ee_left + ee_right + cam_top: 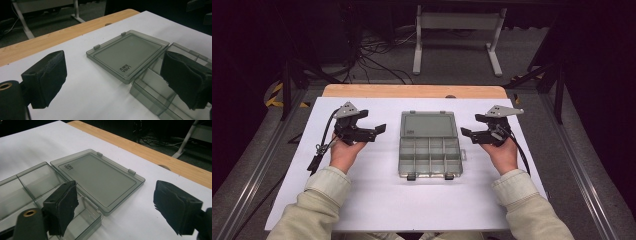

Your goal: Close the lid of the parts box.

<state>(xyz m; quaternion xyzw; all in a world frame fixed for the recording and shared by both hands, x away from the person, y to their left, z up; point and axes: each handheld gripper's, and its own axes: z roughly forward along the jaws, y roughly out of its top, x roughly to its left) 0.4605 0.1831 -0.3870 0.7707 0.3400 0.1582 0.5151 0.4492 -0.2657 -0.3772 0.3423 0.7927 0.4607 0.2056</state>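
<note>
A smoky clear plastic compartment box (430, 158) lies open at the middle of the white sheet, its lid (428, 124) folded flat toward the back; the compartments look empty. My left gripper (372, 122) hovers just left of the box, jaws pointing at it, open and empty. My right gripper (472, 126) mirrors it on the box's right side, also open and empty. In the left gripper view the lid (127, 53) and box (155, 93) lie beyond the open left gripper (115, 80). The right gripper view has the lid (100, 177) and box (30, 187) past the open right gripper (117, 206).
The white sheet (377, 195) covers most of a wooden table, whose bare edge (412, 91) runs along the back. A white desk frame (457, 35) and loose cables (377, 60) sit on the floor beyond. Metal rails flank the table.
</note>
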